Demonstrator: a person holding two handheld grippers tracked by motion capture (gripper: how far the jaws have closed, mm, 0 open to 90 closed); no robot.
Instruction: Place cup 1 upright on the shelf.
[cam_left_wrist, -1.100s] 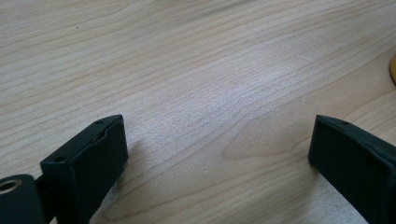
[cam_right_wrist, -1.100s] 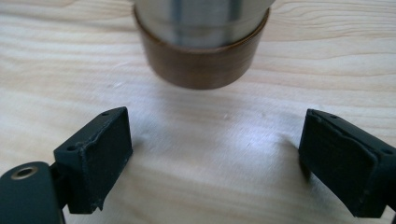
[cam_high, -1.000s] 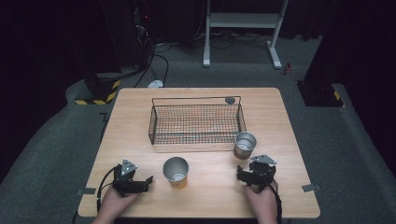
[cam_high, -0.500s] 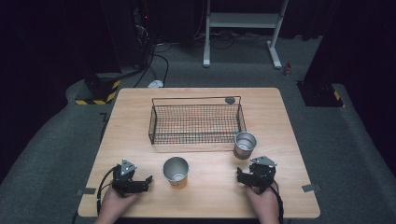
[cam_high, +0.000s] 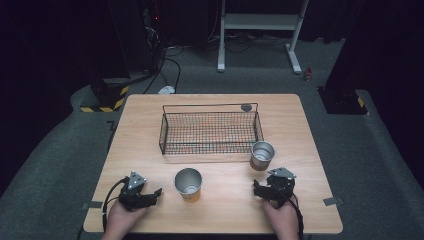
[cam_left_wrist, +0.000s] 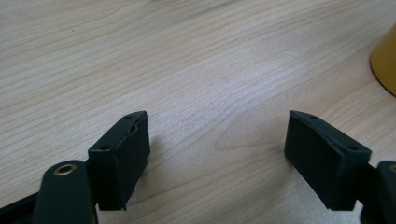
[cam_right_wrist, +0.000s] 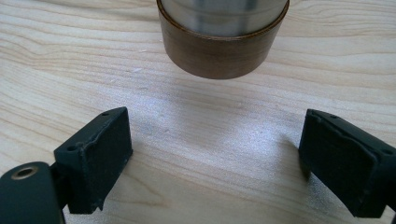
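I am resting the left hand-held gripper (cam_high: 150, 194) on the counter (cam_high: 150, 120) with its jaws spread wide and empty. The yellow-based cup (cam_high: 188, 183) is standing upright just beside it at 3 o'clock, with bare wood between. I am holding the right hand-held gripper (cam_high: 261, 189) equally wide and empty. The brown-based cup (cam_high: 262, 155) is standing upright near it at 12 o'clock, touching or nearly touching the wire basket (cam_high: 210, 107), so room is narrowing there.
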